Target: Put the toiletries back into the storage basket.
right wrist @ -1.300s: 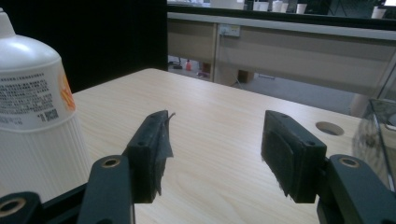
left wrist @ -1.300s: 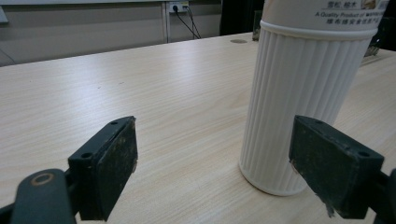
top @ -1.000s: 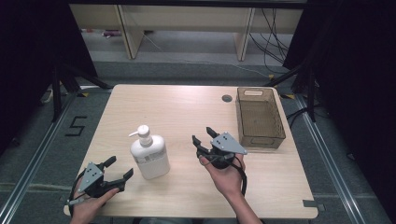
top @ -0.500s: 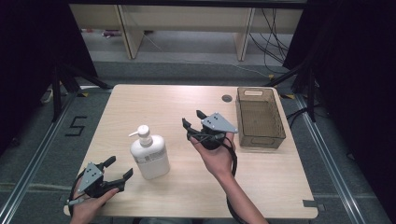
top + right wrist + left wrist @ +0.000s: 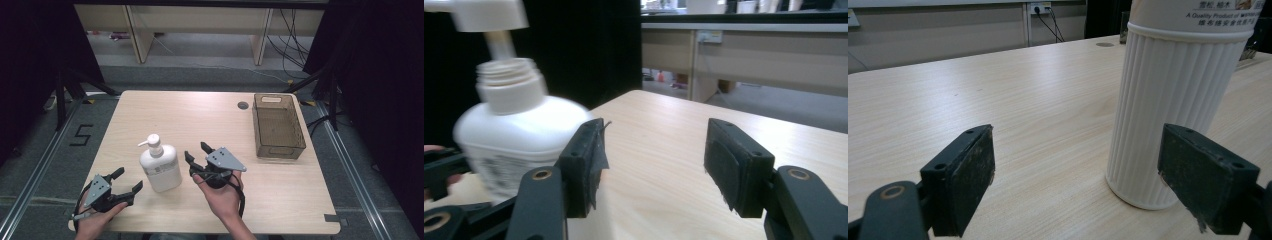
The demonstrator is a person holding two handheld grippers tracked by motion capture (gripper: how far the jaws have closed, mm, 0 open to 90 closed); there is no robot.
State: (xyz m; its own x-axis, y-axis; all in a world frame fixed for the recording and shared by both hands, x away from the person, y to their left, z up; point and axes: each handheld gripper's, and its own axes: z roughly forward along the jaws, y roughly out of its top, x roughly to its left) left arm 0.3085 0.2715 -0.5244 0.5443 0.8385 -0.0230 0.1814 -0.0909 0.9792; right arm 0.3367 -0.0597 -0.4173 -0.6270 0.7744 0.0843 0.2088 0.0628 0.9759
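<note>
White plastic pump bottle stands upright on the pale wooden surface. The right tool, jaws spread and empty, has swung back beside it, likely to grasp; the left tool waits, released.

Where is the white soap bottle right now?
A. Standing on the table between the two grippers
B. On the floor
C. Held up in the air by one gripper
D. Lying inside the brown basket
A: the soap bottle stands upright on the table, with the left gripper open on one side and the right gripper open on the other, neither squeezing it; the basket sits apart.
</note>
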